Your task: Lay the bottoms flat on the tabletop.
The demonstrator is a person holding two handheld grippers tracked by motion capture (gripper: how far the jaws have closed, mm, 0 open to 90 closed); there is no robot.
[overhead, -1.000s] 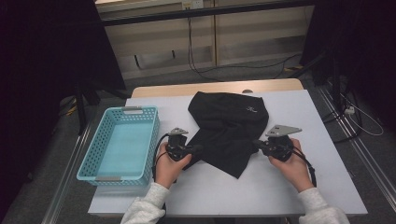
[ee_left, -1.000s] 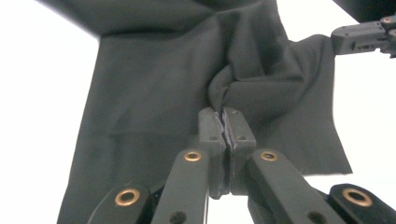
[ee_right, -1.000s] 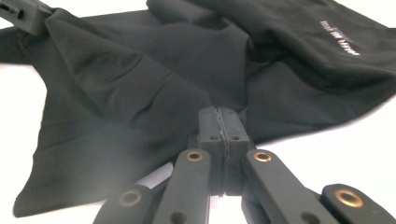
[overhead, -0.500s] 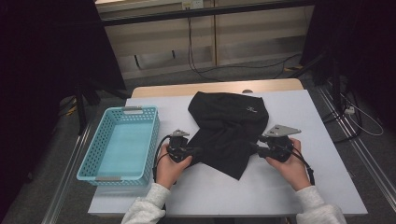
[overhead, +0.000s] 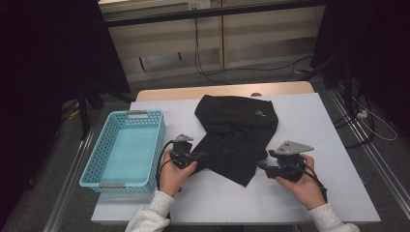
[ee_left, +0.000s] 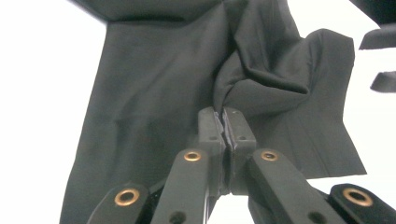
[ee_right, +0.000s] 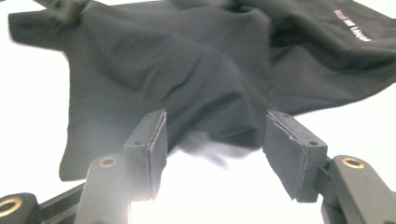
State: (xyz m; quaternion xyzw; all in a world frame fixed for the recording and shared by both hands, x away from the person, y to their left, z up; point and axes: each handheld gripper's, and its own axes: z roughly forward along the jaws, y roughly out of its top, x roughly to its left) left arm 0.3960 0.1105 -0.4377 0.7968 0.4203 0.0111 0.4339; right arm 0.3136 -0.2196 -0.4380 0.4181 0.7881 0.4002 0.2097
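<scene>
Cloth (overhead: 235, 134) is lying mid-desk (overhead: 309, 193). Right gripper (ee_right: 212, 140) fingers have just been opening, letting its edge go; left gripper (ee_left: 226, 125) is pinching a fold. Probably folding, repositioning next.

A light-blue plastic basket (overhead: 125, 147) with perforated walls sits on the left part of the white table (overhead: 319, 145) — beyond the table's far edge, black cables (overhead: 212, 72) trail over the grey floor before pale cabinet panels (overhead: 251, 43).

Left tool (overhead: 200, 157) pinched tight, right tool (overhead: 263, 166) with jaws just parting, apart, both low.
</scene>
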